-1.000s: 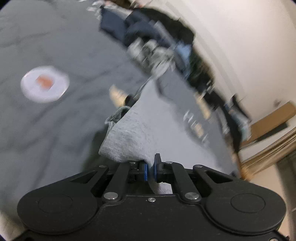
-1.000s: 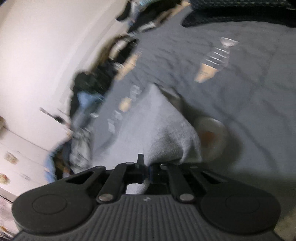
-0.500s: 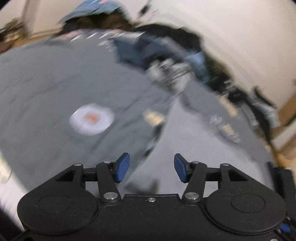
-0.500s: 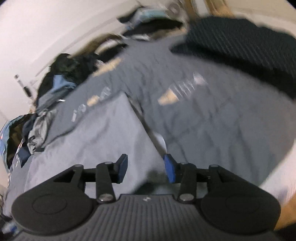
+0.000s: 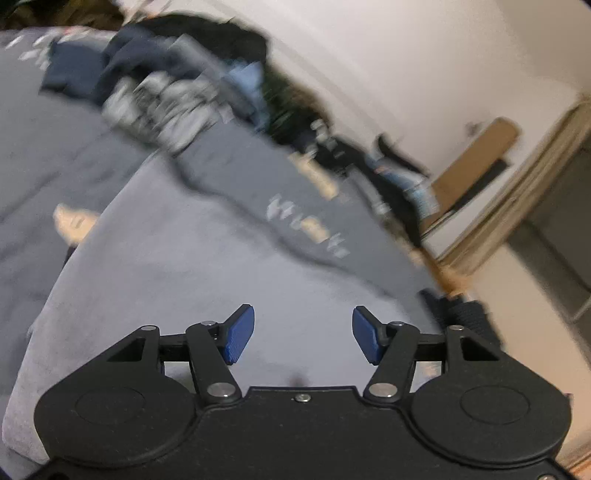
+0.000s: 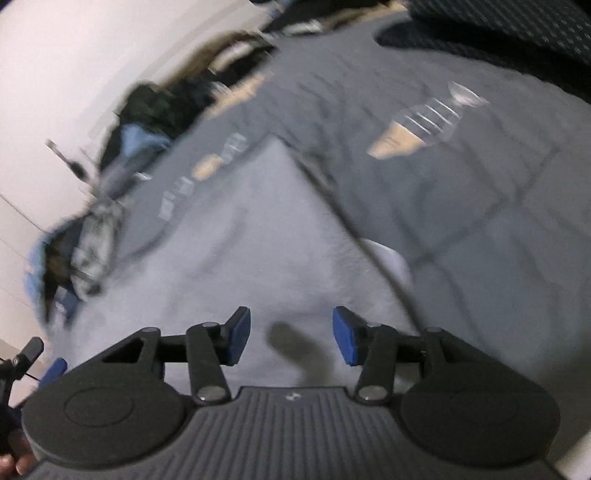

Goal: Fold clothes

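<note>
The light grey garment [image 5: 207, 273] lies flat on the bed [image 5: 55, 155], in the lower middle of both wrist views, and its upper layer makes a smooth panel with a straight diagonal edge; from this I judge that one fold is already laid down. The left hand-held gripper [image 5: 303, 334] hangs just over this cloth, its jaws are opening and nothing is between the blue pads. The right hand-held gripper [image 6: 291, 341] stands about half wide over the same cloth, also with nothing in it, and only its shadow falls on the fabric. How many folds are still needed I cannot tell, because the near edge of the garment is hidden under the gripper bodies. The bigger part of the task seems to remain: a heap of unfolded clothes [image 5: 177, 74] lies along the wall, in the upper left of the left view. It is blurred, so I cannot count its pieces. Counted: two grippers, one garment in work, one heap, one dark dotted cushion or pillow [image 6: 498, 33] in the upper right of the right view. No finished stack is visible.
</note>
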`<state>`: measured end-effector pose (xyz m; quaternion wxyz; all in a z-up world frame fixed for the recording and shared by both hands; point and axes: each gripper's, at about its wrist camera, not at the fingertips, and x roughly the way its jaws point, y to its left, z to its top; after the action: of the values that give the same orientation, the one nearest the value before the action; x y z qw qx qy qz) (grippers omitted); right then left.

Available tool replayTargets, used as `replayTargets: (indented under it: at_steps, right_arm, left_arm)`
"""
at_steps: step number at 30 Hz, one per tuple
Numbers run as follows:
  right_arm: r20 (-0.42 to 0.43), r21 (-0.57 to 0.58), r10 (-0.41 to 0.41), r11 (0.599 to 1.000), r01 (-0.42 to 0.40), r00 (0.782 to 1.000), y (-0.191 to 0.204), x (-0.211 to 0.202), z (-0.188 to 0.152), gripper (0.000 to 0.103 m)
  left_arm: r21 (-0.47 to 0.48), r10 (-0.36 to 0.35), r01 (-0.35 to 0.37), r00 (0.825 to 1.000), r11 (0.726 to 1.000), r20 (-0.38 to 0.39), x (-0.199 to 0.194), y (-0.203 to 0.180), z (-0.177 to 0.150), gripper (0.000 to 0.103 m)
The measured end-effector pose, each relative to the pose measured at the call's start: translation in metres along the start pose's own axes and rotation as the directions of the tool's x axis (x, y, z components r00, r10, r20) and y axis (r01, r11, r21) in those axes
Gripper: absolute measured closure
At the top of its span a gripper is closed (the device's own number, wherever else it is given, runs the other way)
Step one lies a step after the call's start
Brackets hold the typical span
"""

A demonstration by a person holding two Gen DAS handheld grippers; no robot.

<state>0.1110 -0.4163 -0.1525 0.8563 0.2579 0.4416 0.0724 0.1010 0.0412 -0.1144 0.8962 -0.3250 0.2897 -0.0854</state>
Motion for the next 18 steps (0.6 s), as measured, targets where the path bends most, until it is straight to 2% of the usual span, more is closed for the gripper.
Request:
replayTargets:
  at_steps: [3,5,7,9,12,14,15,18]
  right_arm:
    - [0.021,0.005,-0.066,0.998,0.066,0.998,-0.013,-0.016,0.001,0.057]
    - [0.055,-0.045,-0.176,0.983,0.178,0.983,-0.015,-0.025,-0.002,0.054]
    - [0.061,-0.018,-0.189,0.981,0.191,0.98,-0.025,-0.031,-0.001,0.054]
    - [0.101,0.032,-0.161,0.987,0.158,0.982,-0.029,-0.044,0.001,0.054]
    - [0.152,-0.019,-0.124,0.992,0.128,0.981,-0.025,-0.063,0.002,0.054]
    - [0.149,-0.18,-0.133,0.971,0.159,0.98,-0.012,-0.068,0.002,0.054]
    - [0.139,-0.279,-0.139,0.944,0.173,0.98,-0.005,-0.068,0.0,0.054]
    - [0.129,-0.546,-0.149,0.815,0.195,0.98,0.011,-0.066,-0.014,0.054]
  left_arm:
    - [-0.079,0.086,-0.088,0.996,0.993,-0.027,0.01,0.026,-0.003,0.045]
    - [-0.119,0.079,-0.081,0.997,0.99,-0.025,0.009,0.037,-0.003,0.045]
    - [-0.134,0.081,-0.083,0.996,0.987,-0.025,0.008,0.04,-0.003,0.045]
    - [-0.11,0.089,-0.091,0.996,0.99,-0.022,0.007,0.035,-0.001,0.045]
    - [-0.083,0.099,-0.101,0.995,0.992,-0.027,0.004,0.029,-0.002,0.045]
    - [-0.079,0.097,-0.099,0.995,0.992,-0.031,0.004,0.029,-0.003,0.045]
    - [-0.08,0.097,-0.099,0.995,0.992,-0.034,0.004,0.028,-0.003,0.045]
    - [-0.081,0.099,-0.102,0.994,0.992,-0.041,0.003,0.027,-0.003,0.045]
